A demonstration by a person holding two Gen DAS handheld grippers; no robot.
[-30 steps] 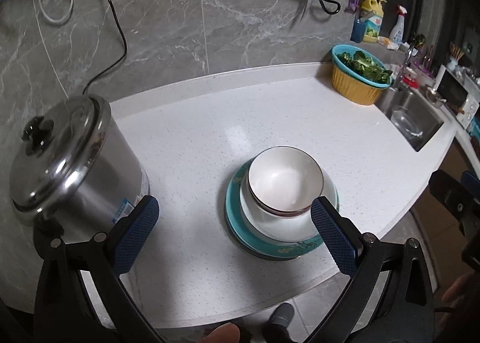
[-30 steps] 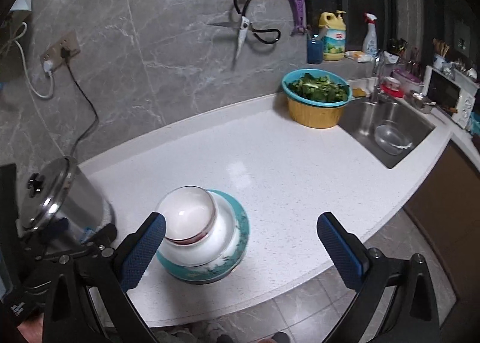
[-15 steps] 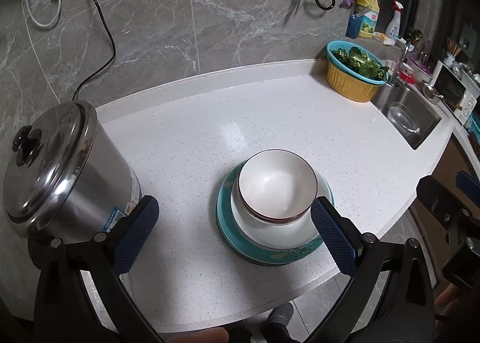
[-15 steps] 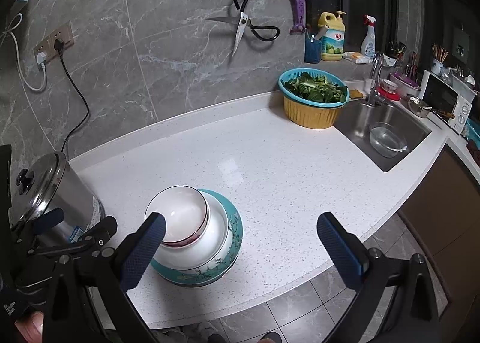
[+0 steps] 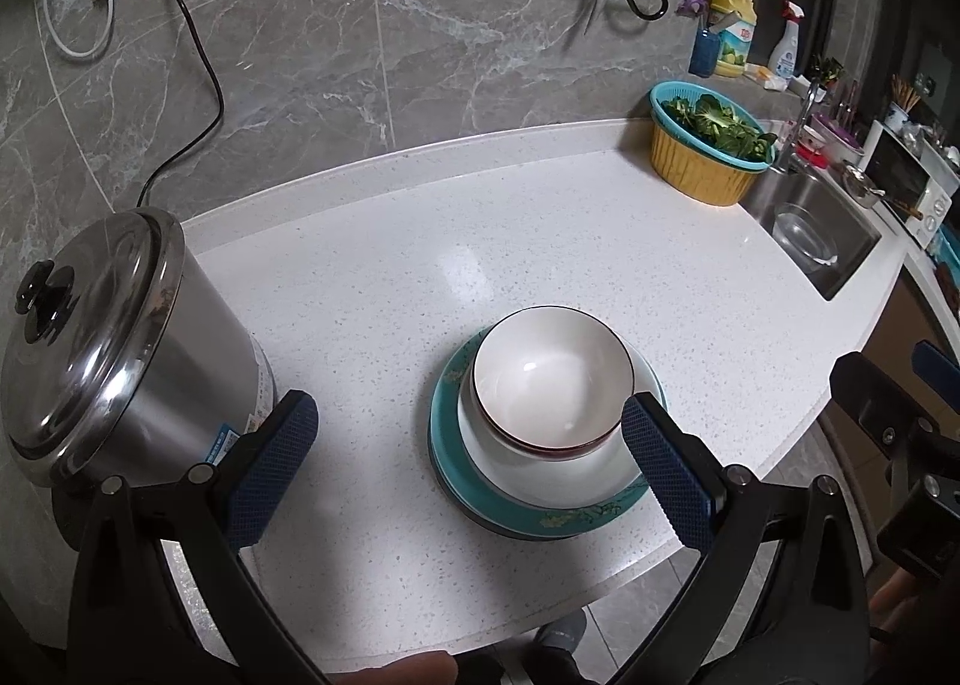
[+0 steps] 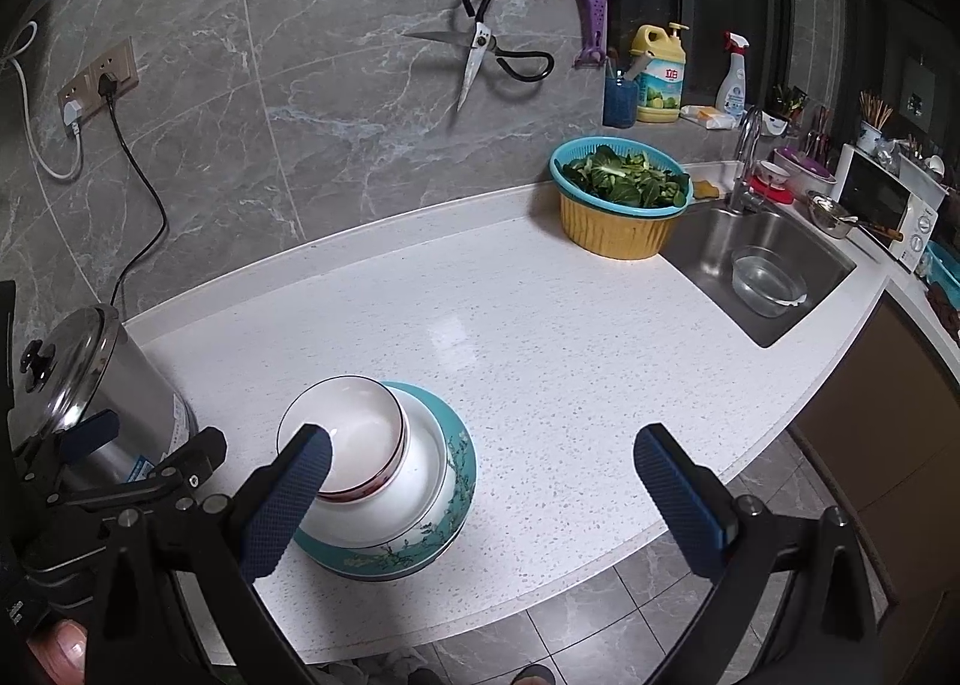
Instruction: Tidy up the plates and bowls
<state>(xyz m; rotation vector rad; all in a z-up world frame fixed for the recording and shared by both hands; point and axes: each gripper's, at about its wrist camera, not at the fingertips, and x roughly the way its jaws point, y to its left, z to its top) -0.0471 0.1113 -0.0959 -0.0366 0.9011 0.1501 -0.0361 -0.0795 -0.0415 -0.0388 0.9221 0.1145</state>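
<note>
A stack stands near the front edge of the white counter: a small white bowl with a dark red rim nested in a larger white bowl, on a teal plate with a floral rim. My left gripper is open, held back above the counter's front edge, its right finger in front of the stack. My right gripper is open too, with the stack behind its left finger. Neither holds anything.
A steel pot with a lid stands left of the stack. A yellow basket with a teal colander of greens sits at the back right beside the sink. Scissors hang on the wall.
Both grippers have pulled back and upward from the counter, so the stack looks smaller and lower in the views. The stack has stayed in place.
</note>
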